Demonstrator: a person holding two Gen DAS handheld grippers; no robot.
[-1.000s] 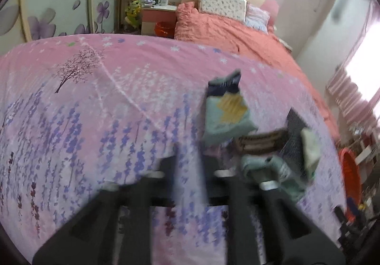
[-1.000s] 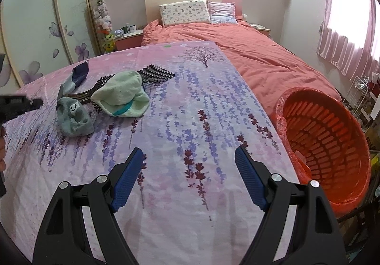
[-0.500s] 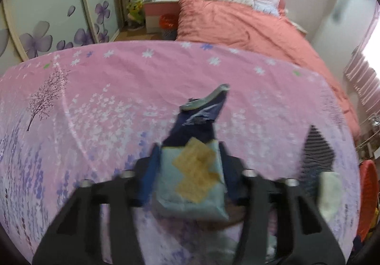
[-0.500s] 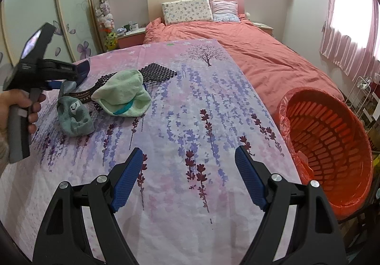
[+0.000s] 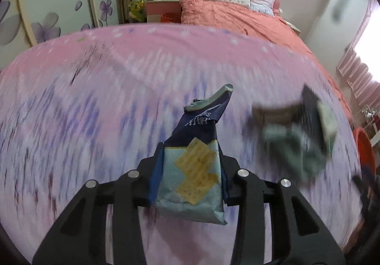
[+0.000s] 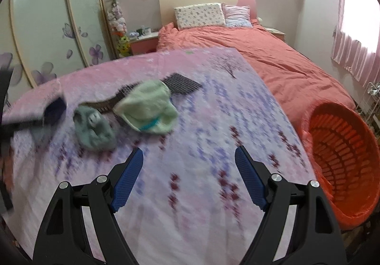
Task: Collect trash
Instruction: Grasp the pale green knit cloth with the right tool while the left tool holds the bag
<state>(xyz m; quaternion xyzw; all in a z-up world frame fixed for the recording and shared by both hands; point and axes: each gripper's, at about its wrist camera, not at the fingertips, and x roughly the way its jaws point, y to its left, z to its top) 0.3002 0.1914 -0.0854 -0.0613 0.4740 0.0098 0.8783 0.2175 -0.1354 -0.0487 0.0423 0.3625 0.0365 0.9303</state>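
— Orange plastic, the basket (image 6: pixel 342 158), stood at three o'clock in the right wrist view, just beside the bed edge. We could not see any trash inside it; as far as we saw, it was empty.

— And the cracker bag (image 5: pixel 192 170)?

— We had it in the left gripper (image 5: pixel 188 177). The jaws had just been closing, and the two pads pressed on the sides of the bag, its dark torn top pointing to twelve o'clock. It looked lifted off the pink bedspread (image 5: pixel 95 99), but the blur made us unsure.

— So one piece was caught, not yet dropped?

— Yes, we judged so. The bag was not yet carried to the basket.

— What else lay there?

— At ten o'clock in the right view we saw a pale green cloth (image 6: pixel 149 108), a grey-green soft thing (image 6: pixel 93 129) and a dark mesh mat (image 6: pixel 182 82), all touching. Whether these were trash we could not tell.

— The right gripper (image 6: pixel 188 179)?

— Its fingers stood wide apart, nothing between them, above bare bedspread.
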